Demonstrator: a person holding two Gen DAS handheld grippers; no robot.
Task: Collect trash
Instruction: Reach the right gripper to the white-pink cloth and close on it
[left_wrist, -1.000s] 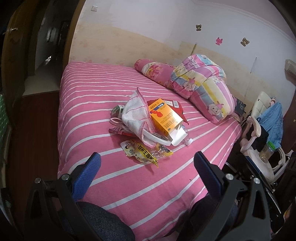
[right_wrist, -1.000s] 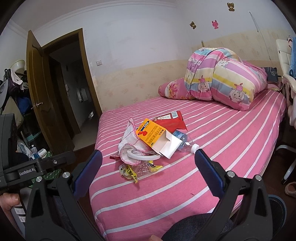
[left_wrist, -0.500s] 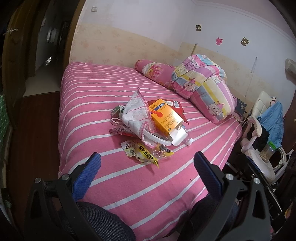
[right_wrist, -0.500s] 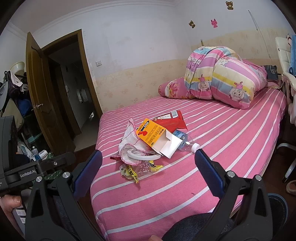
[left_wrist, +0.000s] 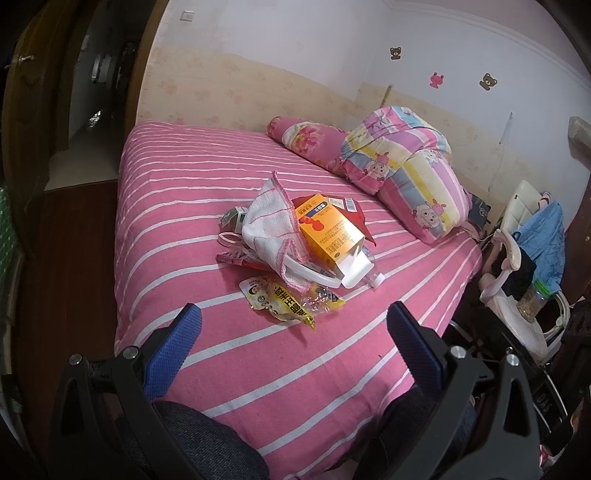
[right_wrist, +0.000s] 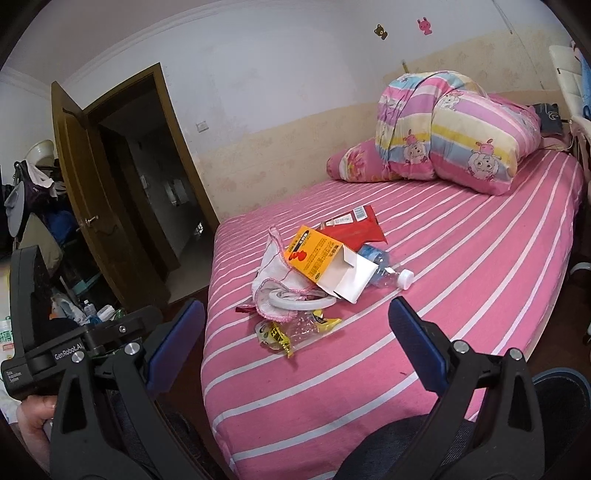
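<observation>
1. We are holding the left gripper (left_wrist: 293, 321) with its jaws spread wide and nothing between them; the right gripper (right_wrist: 295, 317) is likewise gaping and gripping nothing.

2. We are looking at a heap of trash lying on the striped bed (left_wrist: 177, 206), ahead of both pairs of jaws and well clear of their tips. Nearest the jaws is the yellow snack wrapper (left_wrist: 284, 301).

3. Just beyond the wrapper, we are seeing a white cloth (left_wrist: 271, 225) draped over a white ring (right_wrist: 301, 297), an orange carton (left_wrist: 330, 230), a clear plastic bottle (right_wrist: 382, 267) and a red packet (right_wrist: 354, 229) farthest from the jaws.

4. We are judging the wrapper to be very light, thin and crinkly, likely slippery; pinching it at a raised, crumpled edge looks the best hold.

5. We are expecting the carton to be light and to crush easily; closing across its narrow sides near the shut end should hold better than at the flap.

6. We are treating the bottle as light, smooth and prone to roll; the neck below the cap seems the safest place.

7. As for containers, we are seeing the carton's open end facing the jaws, apparently empty; we cannot tell whether the bottle holds anything. No bin is in view.
</observation>
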